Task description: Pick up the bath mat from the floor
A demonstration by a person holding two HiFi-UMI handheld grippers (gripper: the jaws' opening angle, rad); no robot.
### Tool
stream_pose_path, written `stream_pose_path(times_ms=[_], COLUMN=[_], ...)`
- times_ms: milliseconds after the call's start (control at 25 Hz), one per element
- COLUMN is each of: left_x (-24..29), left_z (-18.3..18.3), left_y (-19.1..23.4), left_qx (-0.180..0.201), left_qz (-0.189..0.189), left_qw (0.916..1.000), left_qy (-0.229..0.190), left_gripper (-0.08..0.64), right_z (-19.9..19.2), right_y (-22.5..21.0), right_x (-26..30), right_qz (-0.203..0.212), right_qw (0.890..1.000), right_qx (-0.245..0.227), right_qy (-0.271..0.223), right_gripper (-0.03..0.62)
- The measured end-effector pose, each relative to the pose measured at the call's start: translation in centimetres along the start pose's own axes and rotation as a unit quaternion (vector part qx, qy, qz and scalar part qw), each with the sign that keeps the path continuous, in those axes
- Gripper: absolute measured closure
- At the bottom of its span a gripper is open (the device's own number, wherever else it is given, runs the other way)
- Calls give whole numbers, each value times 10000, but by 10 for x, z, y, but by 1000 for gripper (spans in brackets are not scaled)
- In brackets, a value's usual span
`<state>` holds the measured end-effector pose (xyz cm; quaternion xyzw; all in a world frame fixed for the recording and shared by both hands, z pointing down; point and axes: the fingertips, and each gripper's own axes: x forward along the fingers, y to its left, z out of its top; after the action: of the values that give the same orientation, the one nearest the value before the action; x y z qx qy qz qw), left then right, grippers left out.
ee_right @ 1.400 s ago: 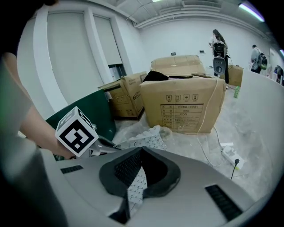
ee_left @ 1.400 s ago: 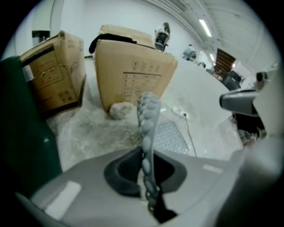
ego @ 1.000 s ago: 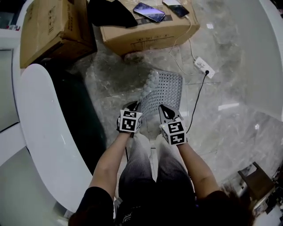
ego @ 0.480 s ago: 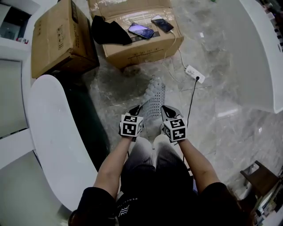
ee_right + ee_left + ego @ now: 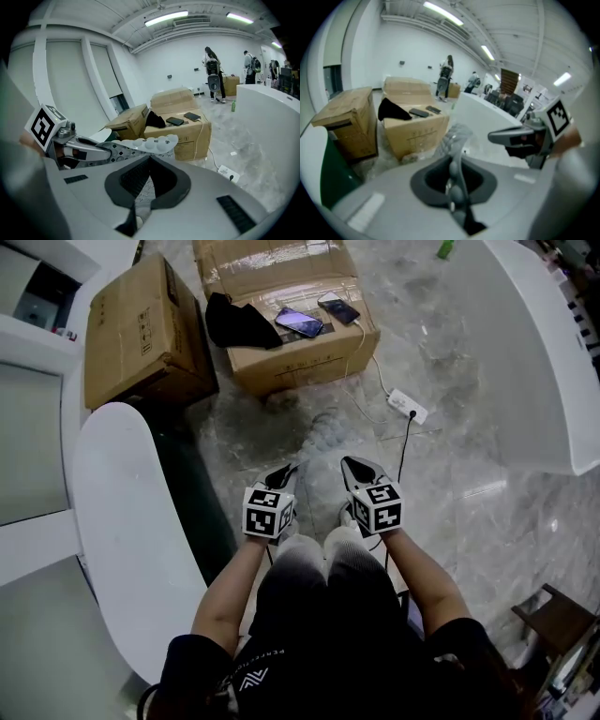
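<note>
1. The bath mat (image 5: 322, 448) hangs bunched between my two grippers, stretching away toward 12 o'clock above the marble floor (image 5: 487, 512). A second ago it was spread wide with its far end low by the floor. Now it is drawn up narrow and blurred, its bumpy edge lifted in front of the boxes.
2. My left gripper (image 5: 281, 472) is pressed together on the mat's near-left edge. In the left gripper view the bumpy sheet (image 5: 454, 140) runs straight into the pinch of the jaws.
3. My right gripper (image 5: 357, 467) pinches the near-right edge in the same way. In the right gripper view the mat (image 5: 152, 144) rises out of the jaws and folds over toward 10 o'clock.
4. Both grippers have come up since the earlier frames, and they sit closer together. I judge the pick-up nearly done. I cannot tell whether the mat's far tip is fully off the floor.
5. Further out, the open cardboard box (image 5: 291, 343) with two phones (image 5: 300, 322) and a black cloth (image 5: 239, 322) sits at 12 o'clock. A second box (image 5: 141, 329) sits at 10 o'clock and the power strip (image 5: 407, 405) at 1 o'clock. All look smaller and farther away than before.
6. The white curved counter (image 5: 131, 521) stays at my 9 o'clock.
</note>
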<state>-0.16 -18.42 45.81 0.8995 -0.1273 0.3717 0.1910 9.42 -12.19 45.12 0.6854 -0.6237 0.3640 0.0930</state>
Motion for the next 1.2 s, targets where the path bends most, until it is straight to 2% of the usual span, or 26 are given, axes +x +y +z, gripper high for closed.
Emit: stream_pose_path(times_ms=[280,640,880,1200], left_x=[-53,-108,-133,-152], left_z=[19,33,46,42], left_y=[16,11,0,-4], left_qx=[3,-13,-136,-297], left_qz=[110,148,91,196], left_qw=[9996,9972,9946,9920], left_qy=[-274,-728,-1027,-1212], left_gripper=[543,545,545,545], right_z=[28,39,39,36], right_y=[11,19,28,45], right_x=[-28,-53,-59,-66], right_qz=[42,75,112,157], right_qw=[9996,9991,9991,9991], right_qx=[-4,-50,-108,-159], right_qy=[-293,-414,-393,-372], right_gripper=[594,594,594,594])
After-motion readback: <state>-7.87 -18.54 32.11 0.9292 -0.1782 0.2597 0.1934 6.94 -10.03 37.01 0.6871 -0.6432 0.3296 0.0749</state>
